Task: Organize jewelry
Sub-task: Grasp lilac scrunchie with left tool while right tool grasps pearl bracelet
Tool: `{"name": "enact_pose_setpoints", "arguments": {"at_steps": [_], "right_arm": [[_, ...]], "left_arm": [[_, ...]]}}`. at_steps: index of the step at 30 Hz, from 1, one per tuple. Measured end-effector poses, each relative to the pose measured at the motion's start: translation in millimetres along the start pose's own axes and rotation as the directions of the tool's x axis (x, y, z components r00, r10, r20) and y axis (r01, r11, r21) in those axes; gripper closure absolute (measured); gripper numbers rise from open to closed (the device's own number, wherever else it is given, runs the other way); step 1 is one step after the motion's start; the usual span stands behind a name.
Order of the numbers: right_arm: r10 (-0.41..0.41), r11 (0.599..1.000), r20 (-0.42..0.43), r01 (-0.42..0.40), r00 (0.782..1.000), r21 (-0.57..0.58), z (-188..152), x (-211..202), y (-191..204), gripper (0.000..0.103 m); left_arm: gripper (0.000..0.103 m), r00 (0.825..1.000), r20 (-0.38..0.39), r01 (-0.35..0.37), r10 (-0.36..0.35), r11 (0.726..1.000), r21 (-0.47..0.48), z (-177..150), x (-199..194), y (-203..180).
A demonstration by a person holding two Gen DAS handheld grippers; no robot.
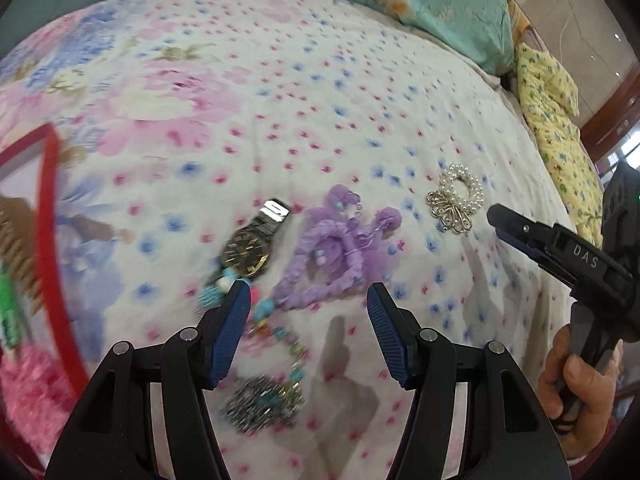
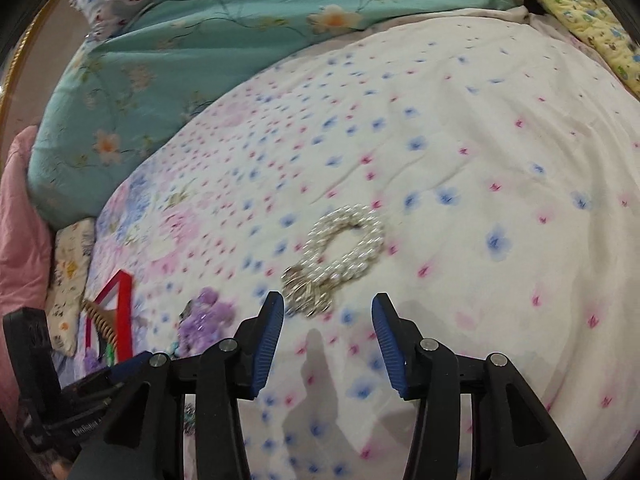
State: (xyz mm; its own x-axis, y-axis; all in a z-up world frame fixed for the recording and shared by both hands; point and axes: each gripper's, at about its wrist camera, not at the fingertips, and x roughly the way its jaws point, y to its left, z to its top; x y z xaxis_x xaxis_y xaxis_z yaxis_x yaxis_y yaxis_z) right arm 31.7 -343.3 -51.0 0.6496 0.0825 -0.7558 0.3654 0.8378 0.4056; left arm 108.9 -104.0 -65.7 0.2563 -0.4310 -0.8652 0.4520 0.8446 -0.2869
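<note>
Floral bedspread (image 1: 360, 92); gripper (image 1: 556, 248) lettering, seemingly "DAS"

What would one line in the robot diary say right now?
left claw: open, empty, above purple bracelet | right claw: open, empty, near pearl bracelet | watch: on bedspread | box: left

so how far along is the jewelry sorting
Done: a comb and other bits already sit in the red box. In hand: nothing, both jaws open and empty. Left: watch, purple piece, pearl bracelet and bead necklace on the bed.
</note>
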Motion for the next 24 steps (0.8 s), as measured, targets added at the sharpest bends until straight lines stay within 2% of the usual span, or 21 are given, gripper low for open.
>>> {"name": "enact_pose_setpoints", "arguments": {"at_steps": [9, 11, 12, 14, 15, 17, 19, 24], "right_arm": [[-0.029, 0.999, -0.007, 0.029, 1.0, 0.02, 12.0, 25.5, -4.7, 0.054], [-0.039, 0.999, -0.002, 0.039, 0.999, 0.017, 13.5, 28.5, -2.1, 0.056], [-0.054, 0.998, 0.0, 0.054, 0.999, 0.008, 13.8, 30.5, 0.0, 0.06], [-0.077, 0.997, 0.009, 0.077, 0.997, -0.005, 14.0, 32.5, 2.5, 0.074], [-0.064, 0.998, 0.01, 0.064, 0.998, -0.004, 13.9, 33.0, 3.1, 0.084], [-0.047, 0.999, 0.016, 0.047, 0.999, -0.002, 12.9, 30.9, 4.2, 0.088], [-0.029, 1.0, 0.033, 0.029, 0.999, -0.008, 11.3, 24.9, 7.6, 0.089], [0.029, 0.998, 0.068, -0.026, 0.997, -0.052, 10.2, 2.5, 24.3, 0.089]], "left_arm": [[0.046, 0.999, -0.028, 0.017, -0.016, 0.999, 0.042, 9.1, 25.0, -18.5], [0.059, 0.999, -0.036, 0.018, -0.017, 0.999, 0.027, 6.9, 28.9, -17.4], [0.07, 0.999, -0.041, 0.019, -0.017, 0.999, 0.027, 5.5, 30.7, -17.7], [0.078, 1.0, -0.029, -0.009, 0.01, 0.999, 0.048, 3.0, 30.3, -21.4], [0.086, 1.0, -0.027, -0.005, 0.006, 0.999, 0.054, 2.7, 29.2, -22.2], [0.093, 1.0, -0.023, 0.02, -0.019, 0.999, 0.048, 2.4, 24.8, -20.6], [0.094, 0.999, -0.015, 0.049, -0.048, 0.998, 0.031, 2.0, 18.0, -16.6], [0.095, 0.998, 0.03, 0.057, -0.057, 0.998, 0.015, -1.5, -5.6, -7.8]]}}
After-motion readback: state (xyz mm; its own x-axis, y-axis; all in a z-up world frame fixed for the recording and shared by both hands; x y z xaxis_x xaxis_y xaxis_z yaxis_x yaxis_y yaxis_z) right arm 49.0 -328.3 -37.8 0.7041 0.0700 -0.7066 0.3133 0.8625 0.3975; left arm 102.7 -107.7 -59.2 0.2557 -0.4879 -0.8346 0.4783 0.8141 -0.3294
